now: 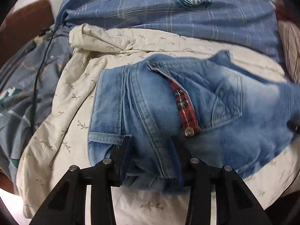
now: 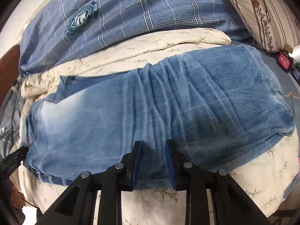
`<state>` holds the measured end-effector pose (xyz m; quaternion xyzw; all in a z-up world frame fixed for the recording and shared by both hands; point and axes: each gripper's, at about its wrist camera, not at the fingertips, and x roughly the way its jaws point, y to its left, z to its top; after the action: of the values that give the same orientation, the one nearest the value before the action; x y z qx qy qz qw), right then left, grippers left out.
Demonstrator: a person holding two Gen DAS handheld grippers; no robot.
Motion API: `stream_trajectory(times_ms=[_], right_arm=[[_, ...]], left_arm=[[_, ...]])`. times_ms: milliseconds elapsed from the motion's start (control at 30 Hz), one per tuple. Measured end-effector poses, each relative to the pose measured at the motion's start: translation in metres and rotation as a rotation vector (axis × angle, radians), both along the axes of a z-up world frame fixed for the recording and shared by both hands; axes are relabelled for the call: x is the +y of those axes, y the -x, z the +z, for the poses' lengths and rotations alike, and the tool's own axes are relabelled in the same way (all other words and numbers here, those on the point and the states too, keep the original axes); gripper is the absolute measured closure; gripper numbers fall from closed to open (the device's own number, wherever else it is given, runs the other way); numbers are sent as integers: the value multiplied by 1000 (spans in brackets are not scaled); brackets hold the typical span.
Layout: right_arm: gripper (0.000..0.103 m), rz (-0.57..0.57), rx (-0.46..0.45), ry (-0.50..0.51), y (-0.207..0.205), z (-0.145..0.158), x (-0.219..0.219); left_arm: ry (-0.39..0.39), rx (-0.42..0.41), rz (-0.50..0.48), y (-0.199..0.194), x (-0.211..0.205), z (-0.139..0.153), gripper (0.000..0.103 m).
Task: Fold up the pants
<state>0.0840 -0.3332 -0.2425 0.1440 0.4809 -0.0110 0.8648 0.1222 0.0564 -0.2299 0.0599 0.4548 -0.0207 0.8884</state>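
The left hand-held gripper (image 1: 150, 144) grips the jeans (image 1: 187, 108) at their near edge; the right hand-held gripper (image 2: 152, 150) pinches a fold at six o'clock. The jeans lie on the cream bedsheet (image 1: 61, 123), a plaid pillow (image 2: 150, 7) at twelve o'clock.

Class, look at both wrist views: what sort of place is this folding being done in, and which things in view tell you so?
Most likely a bedroom, with the work done on a bed. The jeans lie on a cream leaf-print sheet, a blue plaid quilt or pillow sits behind, and a striped pillow lies at the far right.

Pants (image 2: 150, 101) on sheet (image 2: 168, 43), before quilt (image 2: 150, 9)
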Motion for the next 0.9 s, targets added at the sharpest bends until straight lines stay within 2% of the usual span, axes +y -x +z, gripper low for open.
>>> stream_trajectory(times_ms=[133,367,400,533,633,667,700,767,900], right_arm=[[73,4,11,-1,7,-1,3],[73,9,0,-30,18,-2,-1],[73,-21,-14,-13,19,-2,0],[74,-17,-37,29,23,2,6],[74,-43,-74,31,28,15,6],[74,-47,-102,35,30,20,7],[74,-49,-131,45,31,25,8],[74,-43,-196,74,32,36,16],[74,-4,-244,86,23,43,39]], left_arm=[[-59,-31,-24,14,-8,-5,61],[-86,-46,-37,21,-10,-3,61],[-82,-49,-33,21,-10,-2,61],[-36,-46,-2,24,-5,8,61],[12,-96,-2,32,-2,27,60],[11,-124,-7,34,-3,34,57],[8,-146,-2,35,-4,41,44],[24,-169,15,34,-3,49,26],[46,-139,35,18,-2,49,24]])
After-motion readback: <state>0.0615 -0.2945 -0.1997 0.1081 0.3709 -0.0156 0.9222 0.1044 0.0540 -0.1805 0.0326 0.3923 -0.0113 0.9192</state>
